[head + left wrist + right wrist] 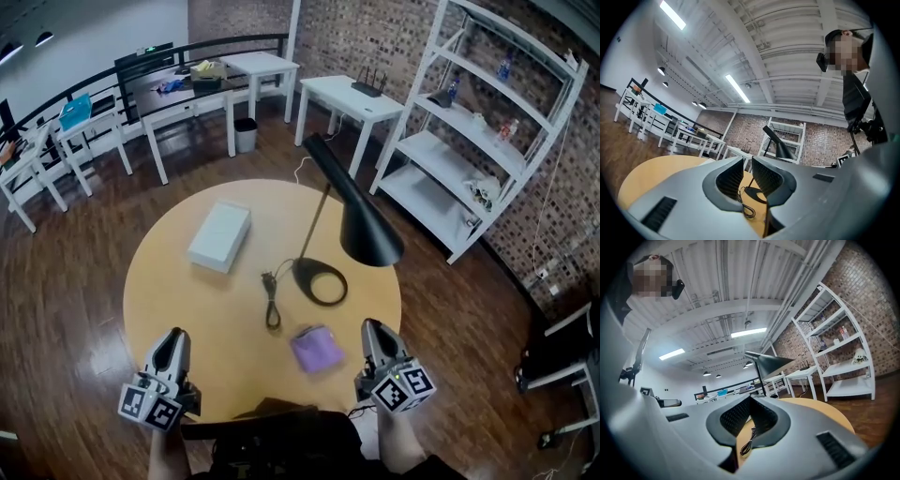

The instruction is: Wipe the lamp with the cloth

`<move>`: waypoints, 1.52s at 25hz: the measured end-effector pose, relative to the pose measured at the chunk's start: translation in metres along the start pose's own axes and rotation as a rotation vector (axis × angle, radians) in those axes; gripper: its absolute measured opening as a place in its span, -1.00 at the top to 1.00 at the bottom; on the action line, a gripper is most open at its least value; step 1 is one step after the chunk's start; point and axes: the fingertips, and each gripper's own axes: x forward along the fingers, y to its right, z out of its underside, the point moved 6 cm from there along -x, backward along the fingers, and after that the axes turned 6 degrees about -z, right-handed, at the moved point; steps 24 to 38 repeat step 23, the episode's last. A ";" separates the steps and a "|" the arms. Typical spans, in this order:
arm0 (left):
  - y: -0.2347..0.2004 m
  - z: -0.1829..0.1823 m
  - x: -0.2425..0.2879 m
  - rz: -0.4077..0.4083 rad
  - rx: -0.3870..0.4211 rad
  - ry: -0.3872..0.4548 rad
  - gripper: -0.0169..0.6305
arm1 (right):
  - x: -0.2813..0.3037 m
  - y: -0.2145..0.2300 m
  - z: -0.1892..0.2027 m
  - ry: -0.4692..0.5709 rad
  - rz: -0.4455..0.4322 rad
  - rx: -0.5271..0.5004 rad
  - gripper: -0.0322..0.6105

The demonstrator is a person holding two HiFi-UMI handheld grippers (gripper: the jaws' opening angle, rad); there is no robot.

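- The left gripper, jaws closed, hangs over bare table; the way ahead is open as far as the box.
- The cloth lies flat between both grippers, nearer the closed right gripper, and is open from above.
- The bundled cord lies just left of the cloth, near the lamp base.
- The stem slants up from the base to the shade, which hangs ahead of the right gripper.
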 end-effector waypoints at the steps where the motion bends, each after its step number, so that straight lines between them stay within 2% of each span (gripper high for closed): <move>1: 0.000 0.001 0.000 0.005 -0.002 -0.004 0.82 | 0.000 0.001 0.000 -0.001 0.004 -0.004 0.89; 6: -0.001 0.005 0.002 0.014 -0.017 -0.021 0.82 | 0.007 -0.002 -0.002 -0.003 -0.001 -0.002 0.89; 10: 0.004 0.011 0.005 0.024 -0.019 -0.043 0.82 | 0.012 -0.014 0.000 -0.007 -0.097 0.053 0.89; 15: 0.009 0.013 0.008 0.045 -0.017 -0.034 0.82 | 0.014 -0.021 -0.001 -0.010 -0.121 0.013 0.89; 18: 0.010 0.015 0.008 0.051 -0.012 -0.017 0.82 | 0.011 -0.018 -0.001 -0.005 -0.118 0.011 0.89; 23: 0.010 0.017 -0.001 0.038 -0.012 -0.056 0.82 | -0.002 -0.012 0.003 -0.004 -0.060 0.004 0.89; 38: 0.010 0.017 -0.001 0.038 -0.012 -0.056 0.82 | -0.002 -0.012 0.003 -0.004 -0.060 0.004 0.89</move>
